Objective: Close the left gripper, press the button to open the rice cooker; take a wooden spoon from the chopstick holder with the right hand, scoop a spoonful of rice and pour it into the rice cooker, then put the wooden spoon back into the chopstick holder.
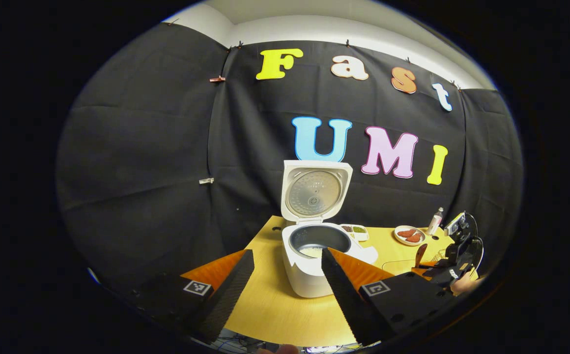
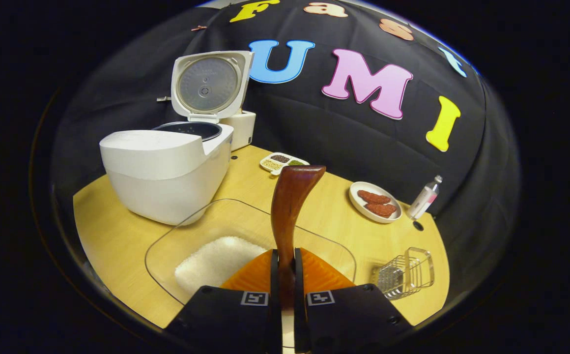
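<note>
The white rice cooker (image 1: 309,275) stands on the wooden table with its lid (image 1: 316,191) raised, and a little rice shows in the pot. My left gripper (image 1: 287,253) hangs open in front of it, touching nothing. My right gripper (image 2: 285,260) is shut on the handle of the wooden spoon (image 2: 292,206), which stands upright over a clear glass dish (image 2: 191,211) holding white rice (image 2: 213,263). I cannot tell whether the spoon's bowl carries rice. The rice cooker (image 2: 167,172) sits to the left of the dish. The wire chopstick holder (image 2: 405,273) stands to the right. The right gripper (image 1: 457,255) with the spoon (image 1: 420,254) also shows at far right.
A white plate (image 2: 376,201) with reddish food, a small bottle (image 2: 425,196) and a divided dish (image 2: 282,161) of grains stand along the back of the table (image 2: 113,236). A white box stands behind the cooker. The black cloth wall closes in the back.
</note>
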A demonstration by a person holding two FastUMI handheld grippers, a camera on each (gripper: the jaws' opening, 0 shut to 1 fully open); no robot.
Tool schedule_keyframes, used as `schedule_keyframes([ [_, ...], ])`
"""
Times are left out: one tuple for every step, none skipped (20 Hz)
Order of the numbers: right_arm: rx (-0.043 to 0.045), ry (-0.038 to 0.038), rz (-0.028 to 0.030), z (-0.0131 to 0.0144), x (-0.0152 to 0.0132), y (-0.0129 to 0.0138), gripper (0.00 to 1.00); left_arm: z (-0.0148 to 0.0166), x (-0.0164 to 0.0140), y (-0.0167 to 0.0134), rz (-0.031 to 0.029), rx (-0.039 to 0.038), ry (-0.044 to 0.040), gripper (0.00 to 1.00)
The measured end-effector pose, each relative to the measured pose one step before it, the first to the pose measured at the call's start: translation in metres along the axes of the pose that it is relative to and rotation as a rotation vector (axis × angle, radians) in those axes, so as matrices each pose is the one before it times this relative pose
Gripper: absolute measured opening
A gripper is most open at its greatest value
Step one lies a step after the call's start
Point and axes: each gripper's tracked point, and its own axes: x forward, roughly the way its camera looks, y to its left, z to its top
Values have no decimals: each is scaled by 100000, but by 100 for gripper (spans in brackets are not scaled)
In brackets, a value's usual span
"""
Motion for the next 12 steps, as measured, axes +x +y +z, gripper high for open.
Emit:
schedule_keyframes([
  [3629,94,477,35,-1,536,14,71,14,-138,-159,-142,-151,95],
  [3232,128,462,-28,37,507,14,37,-89,-145,-169,-78,-326,95],
  [3952,-41,805,-89,62,542,14,76,-15,-75,-234,32,-294,95],
  [4235,-126,738,73,170,526,14,-221,-57,-6,-220,-131,94,95],
  [4782,334,1045,-16,31,468,14,-142,-30,62,-138,-432,510,95],
  [3870,122,64,-31,8,236,14,-226,-67,161,207,-586,394,95],
  [3629,37,269,111,46,156,14,-89,-82,137,158,-621,351,95],
  [4019,361,624,-43,112,264,14,-142,-58,30,210,-478,136,95],
  [4262,91,-70,42,104,-59,14,-33,-111,67,101,-145,122,95],
  [4631,153,-370,-15,-247,-361,14,-50,-20,85,210,216,17,95],
  [5356,215,-146,59,-22,-420,14,79,-47,178,279,358,-125,95],
  [5758,24,-120,32,-78,-322,14,23,-136,65,233,194,-146,95],
])
